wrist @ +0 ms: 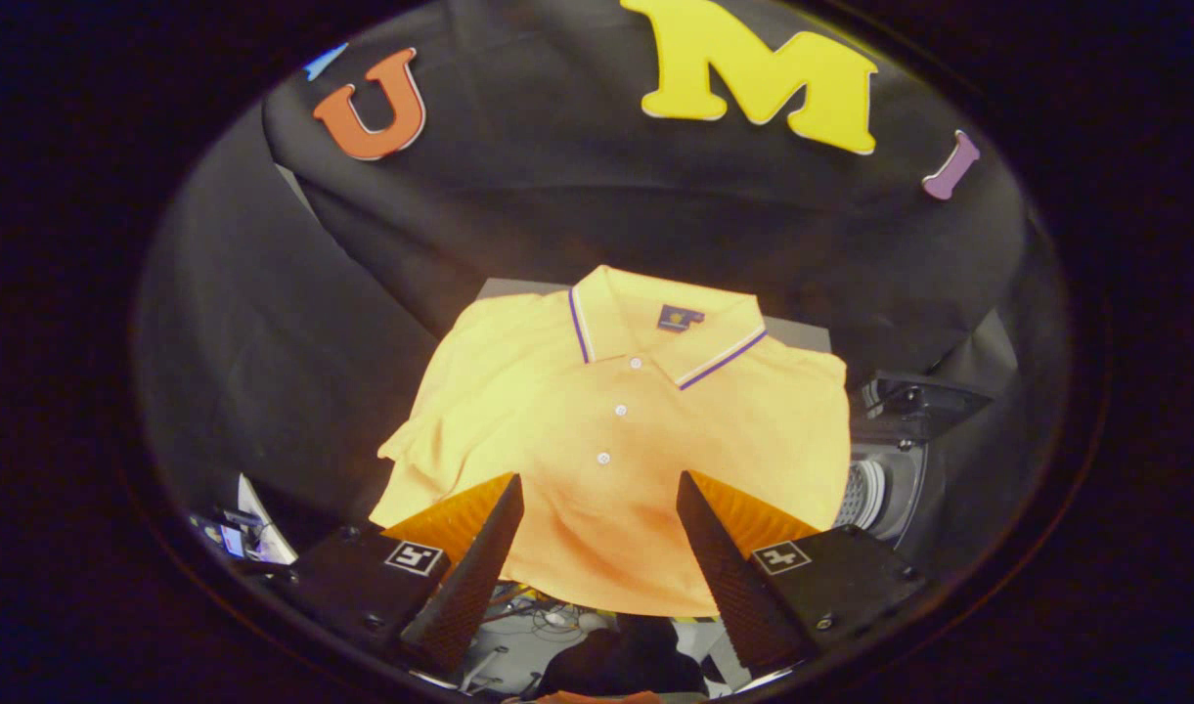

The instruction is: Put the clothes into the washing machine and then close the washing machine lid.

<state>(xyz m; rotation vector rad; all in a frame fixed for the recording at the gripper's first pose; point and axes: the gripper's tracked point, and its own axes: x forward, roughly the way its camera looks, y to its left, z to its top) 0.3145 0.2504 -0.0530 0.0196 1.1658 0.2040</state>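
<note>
Open gap between claw (597, 489) fingers, polo shirt (616, 440) spread just beyond.

**What the shirt and fingers hide**

The shirt (611, 440) covers nearly all of the grey surface (518, 286) under it; just 2 slivers show behind the collar. Its hem hangs over the near edge, so that edge is hidden. The 2 fingers (484, 548) of the gripper (599, 489), spread wide apart, cover the shirt's lower corners. Whether they touch the cloth cannot be told. The washer (885, 484) beside the shirt is mostly hidden; its lid cannot be made out. Below the hem, cables (548, 621) and dark shapes are too blurred to identify.
</note>
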